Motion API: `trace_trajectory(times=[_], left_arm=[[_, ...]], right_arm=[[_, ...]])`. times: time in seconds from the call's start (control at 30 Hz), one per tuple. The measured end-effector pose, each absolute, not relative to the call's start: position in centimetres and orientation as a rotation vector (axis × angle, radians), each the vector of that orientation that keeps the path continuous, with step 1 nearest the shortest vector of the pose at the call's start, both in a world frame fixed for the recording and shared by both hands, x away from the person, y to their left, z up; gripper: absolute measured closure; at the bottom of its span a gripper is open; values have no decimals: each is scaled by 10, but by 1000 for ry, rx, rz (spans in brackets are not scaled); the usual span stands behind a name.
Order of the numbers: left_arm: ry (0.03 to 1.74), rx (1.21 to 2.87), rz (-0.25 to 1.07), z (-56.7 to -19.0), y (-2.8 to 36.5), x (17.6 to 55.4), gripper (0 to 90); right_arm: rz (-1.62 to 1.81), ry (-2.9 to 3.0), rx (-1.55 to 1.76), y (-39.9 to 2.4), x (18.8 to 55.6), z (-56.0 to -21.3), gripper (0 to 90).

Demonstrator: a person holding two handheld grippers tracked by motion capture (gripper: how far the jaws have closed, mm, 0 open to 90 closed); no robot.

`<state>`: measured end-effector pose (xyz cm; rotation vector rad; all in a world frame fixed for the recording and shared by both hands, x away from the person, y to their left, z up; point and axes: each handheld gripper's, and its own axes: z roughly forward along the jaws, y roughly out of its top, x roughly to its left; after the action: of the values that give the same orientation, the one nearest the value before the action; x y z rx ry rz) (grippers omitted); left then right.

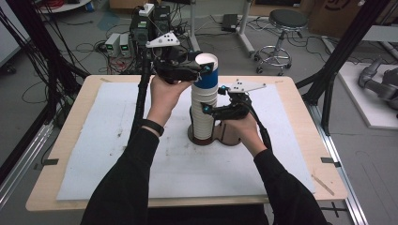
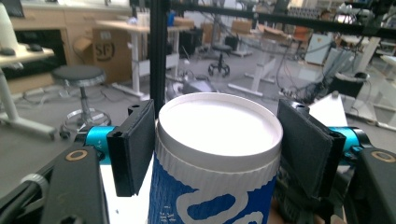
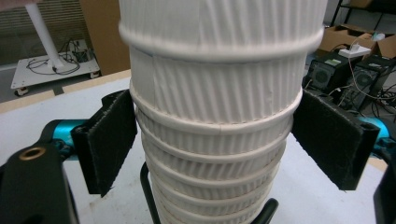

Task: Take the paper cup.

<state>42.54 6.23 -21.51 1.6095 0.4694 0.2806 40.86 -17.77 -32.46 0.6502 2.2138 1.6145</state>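
Dark sleeves reach up from six o'clock in the high view, both forearms converging on the middle of the wooden table (image 1: 300,154), which is covered by a pale mat (image 1: 117,154). At the mat's centre rises a tall stack of ribbed white paper cups (image 1: 203,112), seated in a dark round holder (image 1: 228,138) on the mat. Capping the stack is a blue-and-white cup (image 1: 207,75), mouth up.

At about eleven o'clock from the stack the left gripper (image 1: 201,71) is at the top cup. In the left gripper view that cup (image 2: 217,163) sits squarely between the two black pads, one at nine o'clock and one at three, just under the white rim; the jaws are clenched on its blue sleeve.

At four o'clock from the stack the right gripper (image 1: 206,110) flanks the stack's lower half. In the right gripper view the white cups (image 3: 217,116) stand between the pads: the nine o'clock pad lies against the ribbed wall, and the three o'clock pad meets a rim, so these jaws appear to be grasping the stack.

Beyond the table at twelve o'clock, cables and grey electronics boxes (image 1: 118,44) litter the floor, and a round stool (image 1: 286,21) stands at one o'clock. Black frame posts edge both sides.
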Motion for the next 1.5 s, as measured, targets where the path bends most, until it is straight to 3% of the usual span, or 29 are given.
trace_trajectory(times=[0.97, 1.5], left_arm=[[385, 1512, 394, -148, 91, 393, 304], [351, 1555, 361, -167, 113, 352, 303]], right_arm=[[1610, 2207, 654, -177, 408, -325, 152], [1601, 2207, 653, -177, 407, -325, 154]])
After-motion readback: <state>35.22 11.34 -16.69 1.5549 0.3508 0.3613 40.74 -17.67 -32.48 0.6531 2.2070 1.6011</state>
